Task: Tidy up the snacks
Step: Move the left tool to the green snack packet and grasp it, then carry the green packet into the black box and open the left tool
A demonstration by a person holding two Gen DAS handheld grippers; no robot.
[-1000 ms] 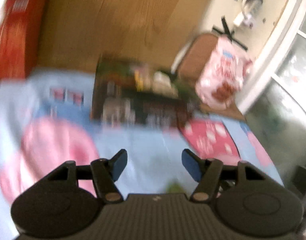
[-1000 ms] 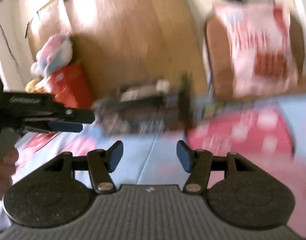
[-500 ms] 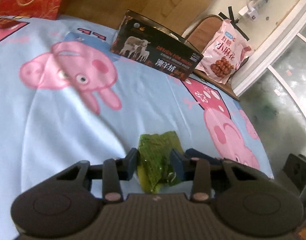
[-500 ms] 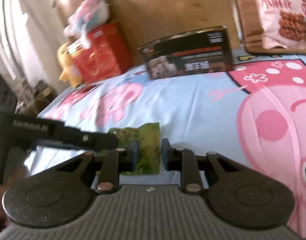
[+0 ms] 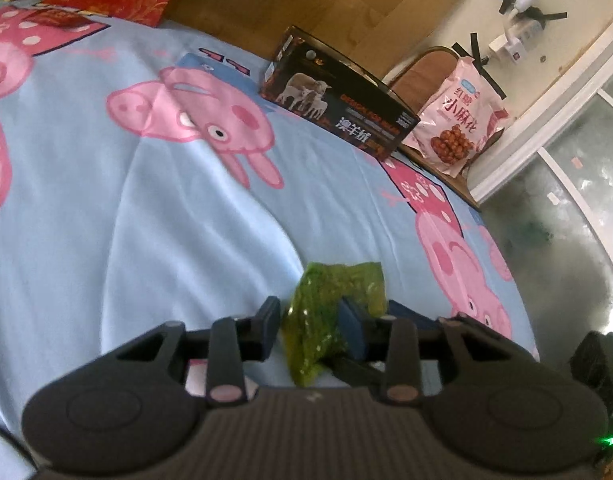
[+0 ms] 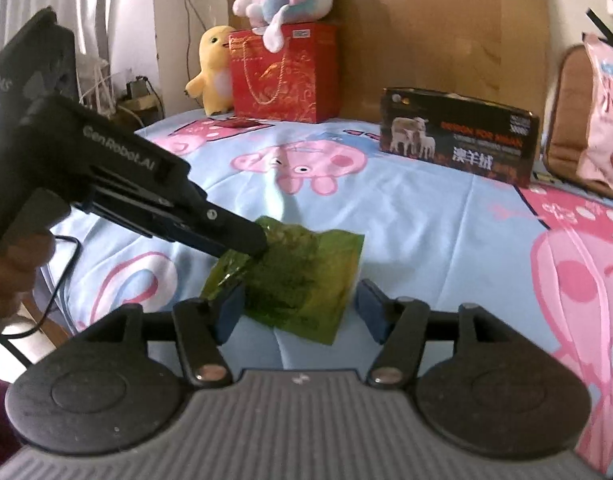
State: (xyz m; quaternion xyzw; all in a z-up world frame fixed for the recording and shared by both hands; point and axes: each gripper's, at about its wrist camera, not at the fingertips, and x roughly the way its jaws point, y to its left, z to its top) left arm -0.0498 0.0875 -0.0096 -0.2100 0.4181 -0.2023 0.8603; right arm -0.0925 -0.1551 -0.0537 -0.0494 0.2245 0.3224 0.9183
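Pale-blue cotton, printed with pink cartoon pigs and rucked into soft folds, is the bedsheet (image 5: 106,240) on which everything rests. Far across it stands a stiff, glossy black carton (image 5: 338,108), open-topped and a likely home for snacks. Beyond that, a puffy pink snack bag (image 5: 458,120) leans on a chair. The green packet (image 6: 302,276), thin crinkly translucent film, sits near the camera and is raised by one corner. The left gripper (image 5: 308,310) pinches that corner, though its jaws have just eased apart slightly. The right gripper (image 6: 300,298) has just opened and brackets the packet's lower edge without pressing it. I'd firm up the left pinch before carrying, since slick film slips, and then lift clear of the folds.
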